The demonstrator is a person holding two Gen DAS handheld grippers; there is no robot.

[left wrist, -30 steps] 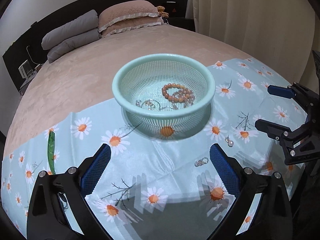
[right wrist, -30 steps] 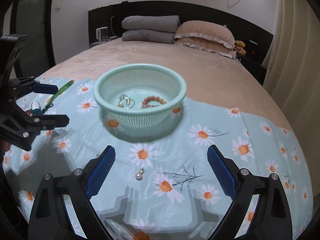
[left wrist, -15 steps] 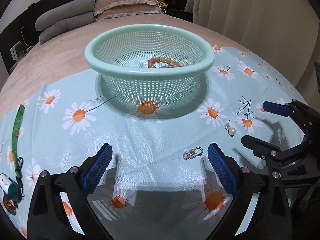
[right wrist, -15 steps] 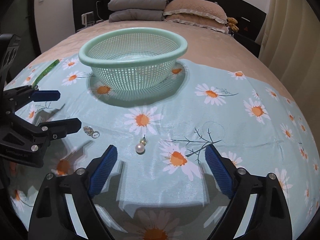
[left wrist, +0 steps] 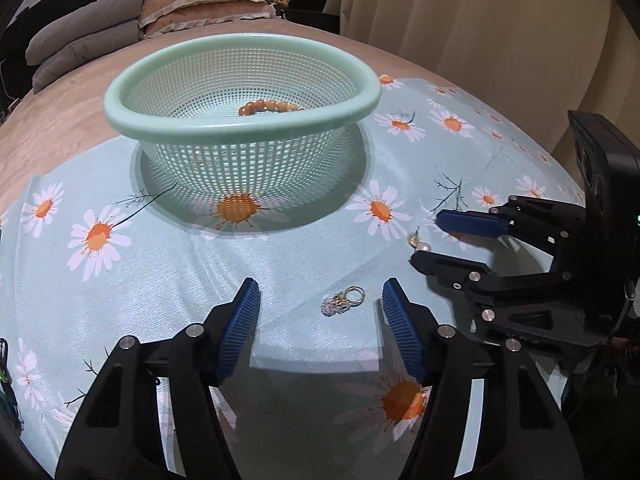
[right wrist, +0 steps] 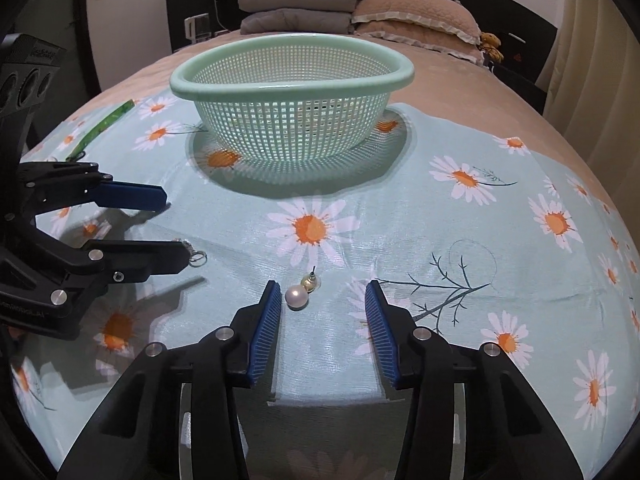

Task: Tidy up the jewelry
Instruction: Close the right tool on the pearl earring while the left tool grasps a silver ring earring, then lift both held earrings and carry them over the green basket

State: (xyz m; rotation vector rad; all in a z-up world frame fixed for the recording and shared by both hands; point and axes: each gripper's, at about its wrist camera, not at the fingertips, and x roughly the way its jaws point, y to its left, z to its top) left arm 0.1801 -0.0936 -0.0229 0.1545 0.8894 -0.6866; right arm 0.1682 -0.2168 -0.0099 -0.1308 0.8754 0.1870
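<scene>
On the daisy-print cloth [left wrist: 168,288] spread over the bed, both claws sit low w/ jaws apart, neither holding anything.

Left gripper [left wrist: 320,300]: jaws open at a medium gap, blue pads facing each other. Small silver ring cluster [left wrist: 343,300] lies on the cloth between the tips, nearer the right pad, touching neither. In the right wrist view the same gripper [right wrist: 176,228] comes in from the left edge, and the silver piece [right wrist: 197,257] peeks out just past its near fingertip; contact there can't be told.

Right gripper [right wrist: 322,300]: jaws open, gap approx. the same. Pearl earring [right wrist: 297,297] lies on the cloth just inside the left pad, v. close to it, maybe touching, can't tell. Its gold stud and post point away toward the far side. Right pad is well clear of it. In the left wrist view this gripper [left wrist: 424,240] reaches in from the right w/ the earring [left wrist: 420,243] at its fingertips.

Mint-green mesh basket [left wrist: 240,120] stands upright on the cloth, far side of both claws, near centre. Orange-bead bracelet [left wrist: 270,106] shows inside it over the rim in the left wrist view; from the right wrist view the basket [right wrist: 292,80] hides its contents.

Green strap [right wrist: 106,126] lies on the cloth far left. Pillows [right wrist: 352,16] stacked at the headboard beyond; curtain [left wrist: 480,32] on the right.
</scene>
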